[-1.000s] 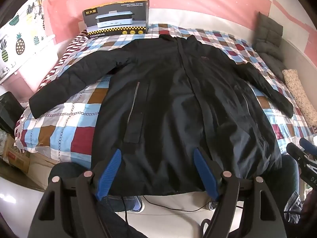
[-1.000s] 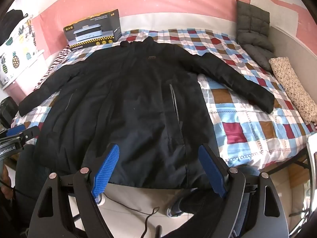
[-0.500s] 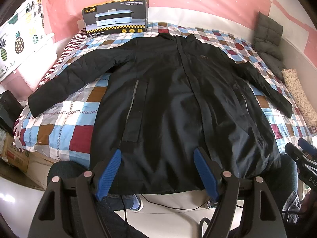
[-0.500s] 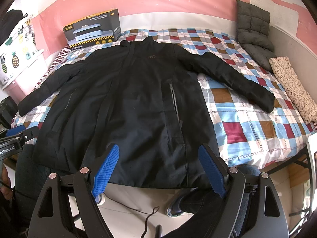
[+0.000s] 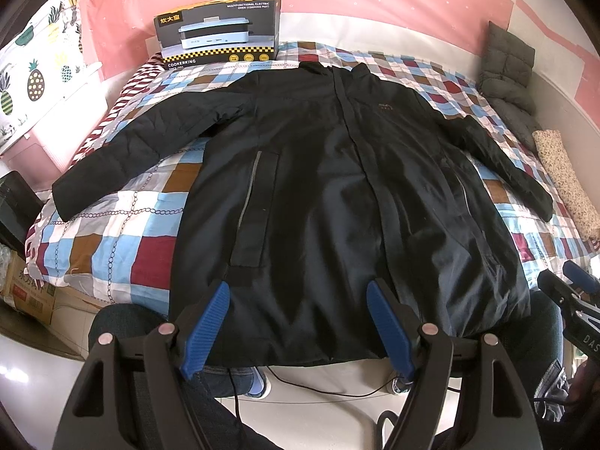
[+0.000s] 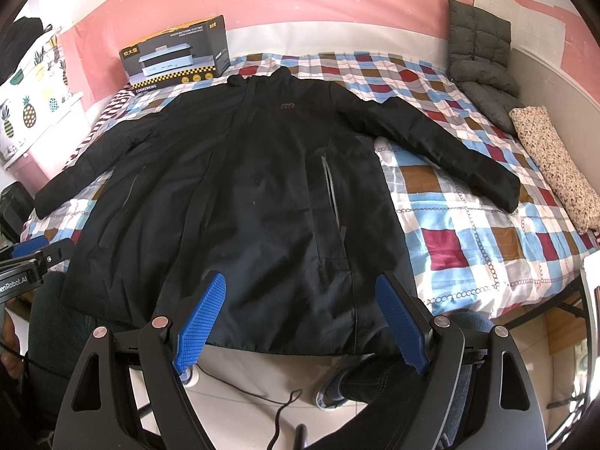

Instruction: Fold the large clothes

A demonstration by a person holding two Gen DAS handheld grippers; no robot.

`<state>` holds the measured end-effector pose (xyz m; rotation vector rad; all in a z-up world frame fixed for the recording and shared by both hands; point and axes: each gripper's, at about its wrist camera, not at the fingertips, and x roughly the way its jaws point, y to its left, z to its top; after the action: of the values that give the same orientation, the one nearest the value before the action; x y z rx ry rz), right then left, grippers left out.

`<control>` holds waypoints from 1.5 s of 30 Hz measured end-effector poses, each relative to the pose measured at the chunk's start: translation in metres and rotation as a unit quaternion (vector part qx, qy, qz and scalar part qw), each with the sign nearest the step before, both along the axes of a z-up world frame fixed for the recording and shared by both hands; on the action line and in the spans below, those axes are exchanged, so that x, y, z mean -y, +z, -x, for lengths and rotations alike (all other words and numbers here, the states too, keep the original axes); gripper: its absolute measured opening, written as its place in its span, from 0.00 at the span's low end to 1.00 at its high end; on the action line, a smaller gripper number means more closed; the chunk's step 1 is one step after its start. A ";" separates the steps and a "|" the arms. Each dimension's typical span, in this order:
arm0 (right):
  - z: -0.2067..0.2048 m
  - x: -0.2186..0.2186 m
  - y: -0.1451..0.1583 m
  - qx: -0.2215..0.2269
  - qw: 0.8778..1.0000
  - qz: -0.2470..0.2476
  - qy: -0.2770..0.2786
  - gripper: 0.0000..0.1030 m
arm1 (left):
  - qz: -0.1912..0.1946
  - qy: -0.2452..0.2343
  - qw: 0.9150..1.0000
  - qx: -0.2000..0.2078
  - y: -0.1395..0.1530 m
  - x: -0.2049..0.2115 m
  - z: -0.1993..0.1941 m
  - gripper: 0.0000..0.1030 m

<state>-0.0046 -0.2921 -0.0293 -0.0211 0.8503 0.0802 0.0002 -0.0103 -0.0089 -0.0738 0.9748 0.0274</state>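
A long black padded jacket lies flat, front up, on the checked bed, both sleeves spread out and its hem hanging over the near edge. It also shows in the right wrist view. My left gripper is open and empty, held above the hem without touching it. My right gripper is open and empty, also above the hem. The right gripper's tip shows at the right edge of the left view, and the left one's at the left edge of the right view.
A cooking-pot box stands at the head of the bed. Grey cushions and a floral roll lie along the right wall. A cardboard box sits on the floor at left. A cable and the person's legs are below.
Both grippers have drifted slightly closer to the bed, so the jacket sits a little higher in view. Nothing was grasped; both stay open.
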 end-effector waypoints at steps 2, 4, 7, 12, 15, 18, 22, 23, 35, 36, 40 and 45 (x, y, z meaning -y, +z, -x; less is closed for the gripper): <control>0.000 0.000 0.000 0.000 1.000 0.000 0.000 0.80 | 0.001 0.000 1.000 0.000 0.000 0.000 0.000 0.75; 0.000 0.000 -0.001 -0.001 1.000 0.001 0.000 0.80 | 0.000 0.000 1.000 0.000 0.000 0.000 0.000 0.76; 0.000 0.000 -0.001 -0.001 1.000 0.000 0.000 0.80 | 0.001 0.000 1.000 0.000 0.001 -0.002 0.000 0.75; 0.000 0.000 -0.001 -0.001 1.000 0.001 0.000 0.80 | 0.000 0.000 1.000 0.000 0.002 0.000 0.002 0.75; 0.000 0.000 -0.001 -0.001 1.000 0.001 0.000 0.80 | 0.000 0.000 1.000 -0.001 0.001 0.001 0.003 0.75; 0.000 0.000 -0.001 -0.002 1.000 0.001 0.000 0.80 | 0.001 -0.001 1.000 -0.001 0.001 0.000 0.002 0.75; 0.000 0.000 -0.001 -0.001 1.000 0.001 0.000 0.80 | 0.001 0.000 1.000 -0.001 0.001 0.000 0.002 0.75; 0.000 0.000 -0.001 -0.002 1.000 0.001 0.000 0.80 | 0.001 0.000 1.000 -0.001 0.002 -0.001 0.002 0.75; -0.001 0.000 -0.001 -0.002 1.000 0.001 0.000 0.80 | 0.002 0.000 1.000 -0.002 0.002 -0.001 0.002 0.75; -0.001 0.000 -0.001 -0.003 1.000 0.001 0.000 0.80 | 0.002 0.000 1.000 -0.002 0.001 0.000 0.002 0.75; -0.001 -0.001 -0.001 -0.003 1.000 0.002 0.000 0.80 | 0.001 -0.001 1.000 -0.002 0.001 0.000 0.002 0.76; -0.002 -0.001 -0.001 -0.003 1.000 0.002 0.000 0.80 | 0.001 -0.003 1.000 -0.006 -0.002 0.005 0.004 0.75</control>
<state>-0.0025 -0.2908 -0.0306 -0.0254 0.8567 0.0785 -0.0034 -0.0151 -0.0105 -0.0720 0.9861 0.0215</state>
